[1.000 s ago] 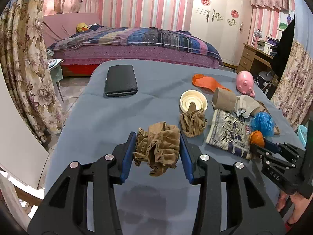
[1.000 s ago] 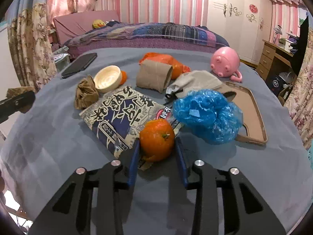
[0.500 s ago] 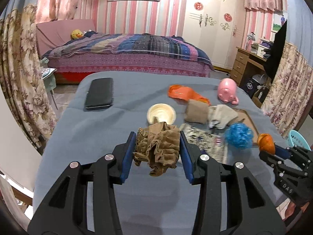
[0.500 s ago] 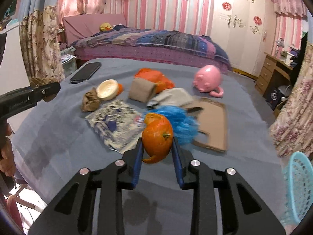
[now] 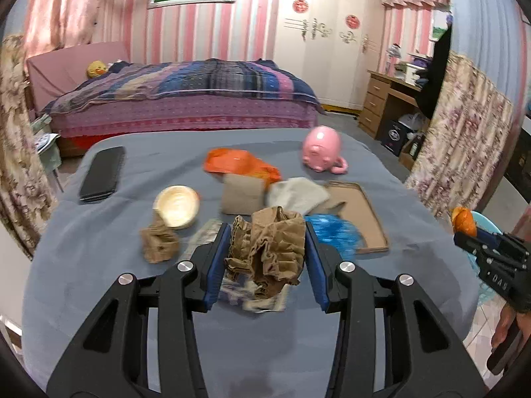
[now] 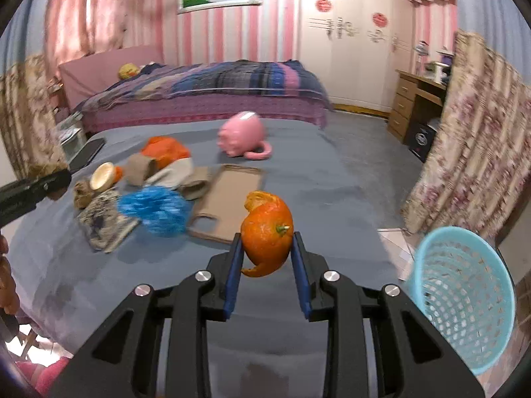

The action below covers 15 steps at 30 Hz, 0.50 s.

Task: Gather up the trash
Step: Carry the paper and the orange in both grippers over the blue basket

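In the left wrist view, the left gripper (image 5: 265, 258) is closed on a crumpled brown paper wad (image 5: 268, 252), both blue pads pressing its sides, above the near part of the grey tablecloth (image 5: 99, 265). On the cloth lie a second brown paper wad (image 5: 159, 243), a cream bowl (image 5: 177, 206), a black phone (image 5: 103, 174) near the far left corner, an orange plastic bag (image 5: 239, 164), a blue plastic bag (image 5: 335, 233), a brown tray (image 5: 365, 219) and a pink pig figure (image 5: 322, 149) near the far edge. At the right edge of the table, the right gripper (image 5: 464, 229) carries something orange.

In the right wrist view, the right gripper (image 6: 267, 252) clamps an orange peel (image 6: 267, 237) (partly torn open at the top) over the right edge of the table. A light blue trash basket (image 6: 464, 301) stands on the floor, low at the right, just beside the table.
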Available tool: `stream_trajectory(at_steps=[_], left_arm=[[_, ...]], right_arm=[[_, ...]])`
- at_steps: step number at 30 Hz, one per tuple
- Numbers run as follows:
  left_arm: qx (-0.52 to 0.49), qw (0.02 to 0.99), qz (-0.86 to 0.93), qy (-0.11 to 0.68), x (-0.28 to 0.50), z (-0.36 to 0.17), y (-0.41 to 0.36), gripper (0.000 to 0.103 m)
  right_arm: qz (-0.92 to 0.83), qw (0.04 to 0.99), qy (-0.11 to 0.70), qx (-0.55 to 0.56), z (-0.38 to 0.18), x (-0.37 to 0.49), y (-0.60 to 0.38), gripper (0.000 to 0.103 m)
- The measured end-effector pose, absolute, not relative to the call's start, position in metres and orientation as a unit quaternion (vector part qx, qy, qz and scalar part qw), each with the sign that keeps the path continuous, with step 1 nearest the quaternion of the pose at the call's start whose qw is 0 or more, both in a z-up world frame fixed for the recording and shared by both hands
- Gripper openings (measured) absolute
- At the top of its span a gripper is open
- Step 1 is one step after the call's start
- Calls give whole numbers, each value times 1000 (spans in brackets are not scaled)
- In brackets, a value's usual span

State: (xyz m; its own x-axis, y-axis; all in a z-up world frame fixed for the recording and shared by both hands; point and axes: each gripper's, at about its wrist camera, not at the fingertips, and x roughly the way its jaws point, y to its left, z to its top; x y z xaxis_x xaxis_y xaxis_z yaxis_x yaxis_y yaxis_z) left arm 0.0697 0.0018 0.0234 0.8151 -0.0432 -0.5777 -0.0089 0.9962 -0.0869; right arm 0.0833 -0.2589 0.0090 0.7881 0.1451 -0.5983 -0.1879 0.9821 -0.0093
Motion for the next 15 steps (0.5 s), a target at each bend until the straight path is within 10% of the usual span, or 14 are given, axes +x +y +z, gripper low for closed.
stream_trajectory(at_steps=[15], left_arm=[[3, 943, -133, 306, 110, 13, -167, 42]], right_arm=[[-69, 952, 298, 19, 4, 71, -426, 29]])
